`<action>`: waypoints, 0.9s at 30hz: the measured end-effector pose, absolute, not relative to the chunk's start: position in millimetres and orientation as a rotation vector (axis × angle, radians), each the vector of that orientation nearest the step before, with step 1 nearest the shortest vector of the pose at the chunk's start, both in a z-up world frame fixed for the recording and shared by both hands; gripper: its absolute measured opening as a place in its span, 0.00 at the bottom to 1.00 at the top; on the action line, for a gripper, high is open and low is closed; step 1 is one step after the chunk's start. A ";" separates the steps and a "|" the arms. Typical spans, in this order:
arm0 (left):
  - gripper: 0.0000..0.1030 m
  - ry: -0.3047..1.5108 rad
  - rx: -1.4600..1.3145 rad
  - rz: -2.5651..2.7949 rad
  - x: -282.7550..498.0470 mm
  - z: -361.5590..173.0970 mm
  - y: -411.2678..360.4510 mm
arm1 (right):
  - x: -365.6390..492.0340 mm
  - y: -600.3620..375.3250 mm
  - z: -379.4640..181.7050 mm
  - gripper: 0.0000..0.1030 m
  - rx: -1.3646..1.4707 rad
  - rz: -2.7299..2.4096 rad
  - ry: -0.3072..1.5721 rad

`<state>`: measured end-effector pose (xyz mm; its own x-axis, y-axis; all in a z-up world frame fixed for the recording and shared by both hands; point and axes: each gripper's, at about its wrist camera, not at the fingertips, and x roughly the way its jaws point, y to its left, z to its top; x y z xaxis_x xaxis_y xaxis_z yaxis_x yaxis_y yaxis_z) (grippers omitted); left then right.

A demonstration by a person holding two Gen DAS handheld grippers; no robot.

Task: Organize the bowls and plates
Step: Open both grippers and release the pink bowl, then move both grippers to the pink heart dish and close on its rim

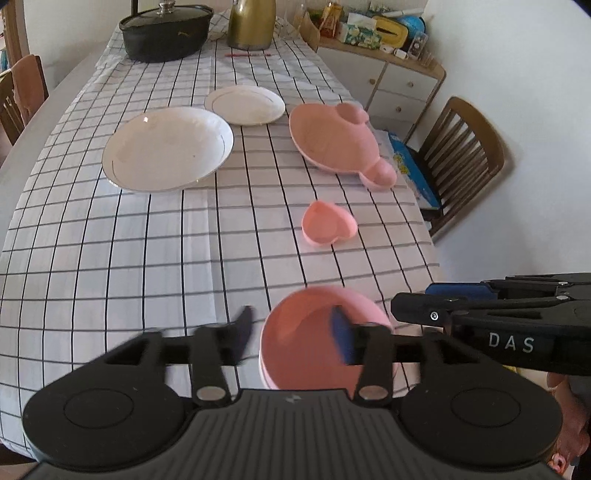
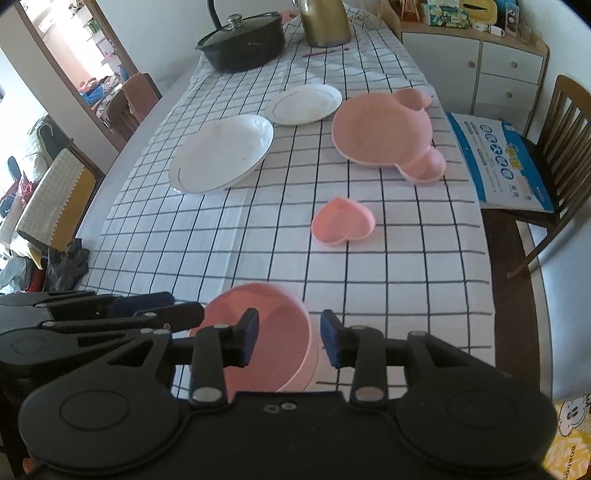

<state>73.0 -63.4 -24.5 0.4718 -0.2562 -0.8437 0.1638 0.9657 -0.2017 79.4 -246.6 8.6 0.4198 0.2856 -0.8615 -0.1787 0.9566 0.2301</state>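
A round pink bowl (image 1: 314, 332) (image 2: 266, 332) sits at the table's near edge. My left gripper (image 1: 291, 332) is open, its fingers straddling the bowl's left rim. My right gripper (image 2: 290, 341) is open, straddling the bowl's right rim; it shows from the side in the left wrist view (image 1: 417, 304). Farther off lie a small pink heart dish (image 1: 328, 222) (image 2: 342, 220), a pink mouse-shaped plate (image 1: 332, 140) (image 2: 384, 131), a large white plate (image 1: 168, 147) (image 2: 221, 153) and a small white plate (image 1: 245, 105) (image 2: 303, 104).
The table has a checked cloth (image 1: 147, 258) (image 2: 406, 266). A black lidded pot (image 1: 166, 31) (image 2: 242, 40) and a gold jug (image 1: 251, 24) (image 2: 325, 22) stand at the far end. A wooden chair (image 1: 458, 155) (image 2: 561, 147) holding a blue-and-white box is on the right.
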 end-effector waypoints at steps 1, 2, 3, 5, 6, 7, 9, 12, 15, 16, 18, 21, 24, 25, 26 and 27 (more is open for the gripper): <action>0.60 1.038 -0.098 -0.247 74.8 -23.5 -63.9 | 82.1 -248.2 9.5 0.38 0.107 0.292 1.097; 0.62 1.031 -0.095 -0.241 77.4 -23.1 -64.7 | 84.0 -249.8 10.2 0.40 0.104 0.291 1.094; 0.62 1.031 -0.095 -0.240 80.3 -22.8 -64.7 | 86.3 -251.3 10.9 0.42 0.102 0.289 1.091; 0.62 1.038 -0.109 -0.237 88.1 -23.1 -64.3 | 91.6 -255.6 12.8 0.59 0.099 0.280 1.075; 0.62 1.041 -0.118 -0.237 91.4 -23.4 -62.8 | 94.1 -257.9 14.0 0.63 0.099 0.280 1.063; 0.62 1.043 -0.124 -0.235 95.8 -23.8 -62.8 | 95.8 -260.3 15.3 0.65 0.096 0.280 1.055; 0.63 1.046 -0.129 -0.228 104.5 -24.8 -63.7 | 103.6 -263.4 15.9 0.67 0.091 0.289 1.055; 0.63 1.049 -0.129 -0.220 118.5 -26.8 -65.3 | 116.1 -270.1 14.3 0.84 0.101 0.305 1.051; 0.63 1.060 -0.134 -0.213 134.9 -29.6 -66.4 | 132.6 -275.3 9.9 0.87 0.081 0.310 1.055; 0.63 1.065 -0.140 -0.204 141.2 -31.1 -65.9 | 138.3 -277.1 8.2 0.88 0.076 0.311 1.057; 0.63 1.071 -0.144 -0.195 152.1 -34.4 -65.7 | 148.6 -281.4 4.7 0.88 0.066 0.308 1.056; 0.63 1.082 -0.131 -0.180 168.8 -41.0 -69.5 | 163.0 -286.2 -2.4 0.88 0.053 0.307 1.063; 0.63 1.115 -0.136 -0.182 185.5 -50.2 -71.8 | 177.0 -290.6 -12.0 0.88 0.048 0.309 1.083; 0.63 1.126 -0.141 -0.180 191.0 -53.7 -72.8 | 181.2 -291.6 -15.3 0.88 0.045 0.312 1.087; 0.63 1.138 -0.143 -0.181 196.0 -57.1 -74.3 | 185.4 -292.3 -18.7 0.87 0.042 0.317 1.091; 0.63 1.147 -0.144 -0.184 200.8 -60.6 -76.2 | 189.4 -293.0 -22.0 0.87 0.040 0.321 1.095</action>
<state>200.8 -76.2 -60.6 0.3993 -0.2179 -0.8905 0.0713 0.9758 -0.2068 189.4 -293.0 -22.0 0.4165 0.2755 -0.8664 -0.2366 0.9530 0.1893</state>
